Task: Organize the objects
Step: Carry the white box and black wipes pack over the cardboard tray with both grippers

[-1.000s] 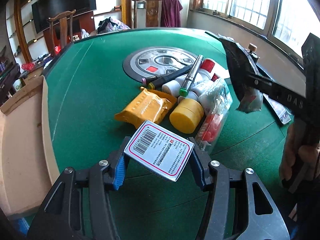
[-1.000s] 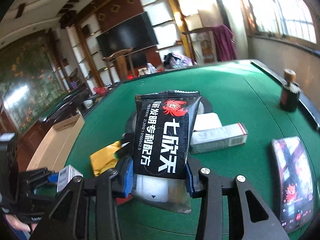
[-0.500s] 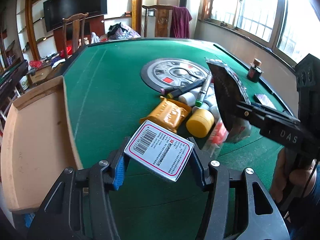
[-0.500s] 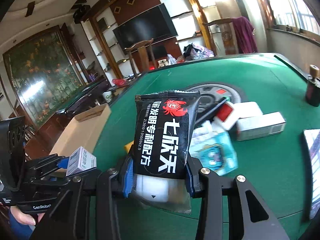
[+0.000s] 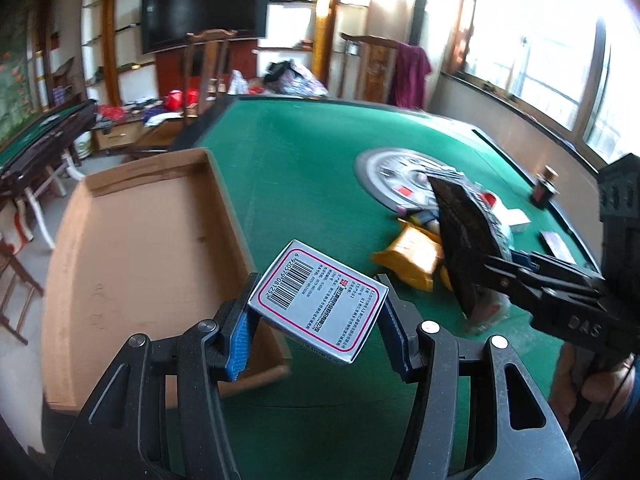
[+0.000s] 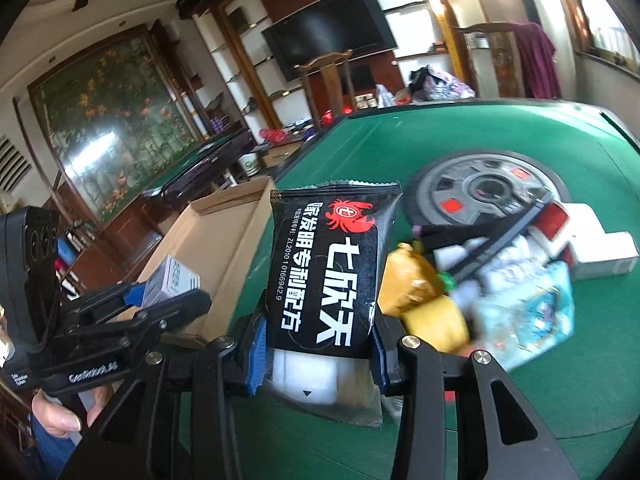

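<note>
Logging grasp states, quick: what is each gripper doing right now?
Left gripper: closed on the small barcoded box.
Right gripper: closed on the black snack packet.

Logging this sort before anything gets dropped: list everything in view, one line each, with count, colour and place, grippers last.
Small box: 1, silver with barcode, in left gripper.
Snack packet: 1, black with red crab, in right gripper.
Cardboard box: 1, brown, open, beside the table's left edge.
Table: 1, green felt.
Centre disc: 1, grey, mid-table.
Orange packet: 1, in the pile.
Yellow tub: 1, in the pile.
Pale blue packet: 1, blurred, in the pile.
White box: 1, right of the pile.
Dark bottle: 1, far table edge.
Left gripper: closed on the small box.
Right gripper: closed on the snack packet.
</note>
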